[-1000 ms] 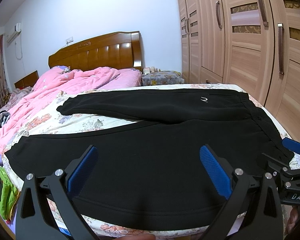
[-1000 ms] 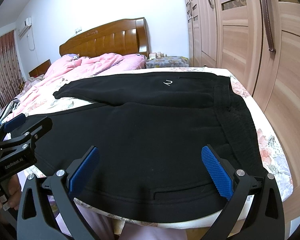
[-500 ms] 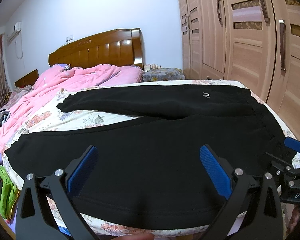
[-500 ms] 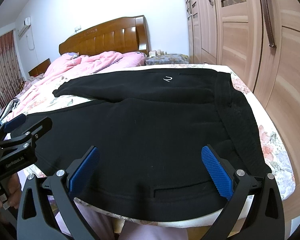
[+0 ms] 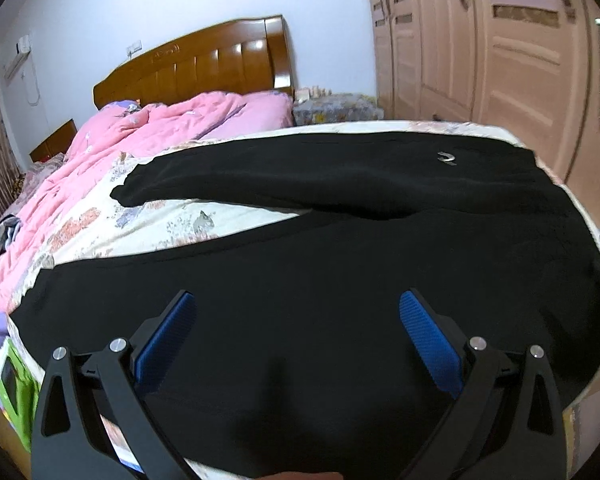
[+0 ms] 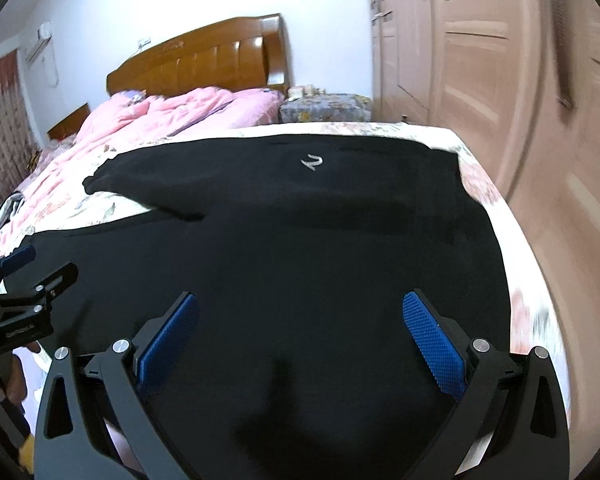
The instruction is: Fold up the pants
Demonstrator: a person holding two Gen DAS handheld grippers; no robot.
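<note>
Black pants [image 5: 340, 264] lie spread flat on the bed, legs apart and pointing left, waistband to the right, a small white logo [image 5: 446, 157] on the far leg. They also fill the right wrist view [image 6: 320, 248]. My left gripper [image 5: 298, 316] is open and empty, above the near leg's edge. My right gripper [image 6: 300, 318] is open and empty, above the near hip area. The left gripper's tip shows at the left of the right wrist view [image 6: 24, 276].
A floral bedsheet [image 5: 140, 224] covers the bed. A pink quilt [image 5: 148, 128] is bunched at the far left by the wooden headboard [image 5: 196, 60]. A wardrobe [image 5: 500, 60] stands along the right. A green item [image 5: 16, 380] lies at the lower left.
Both grippers have moved forward and lower over the near edge of the pants, still open. The pants have not moved.
</note>
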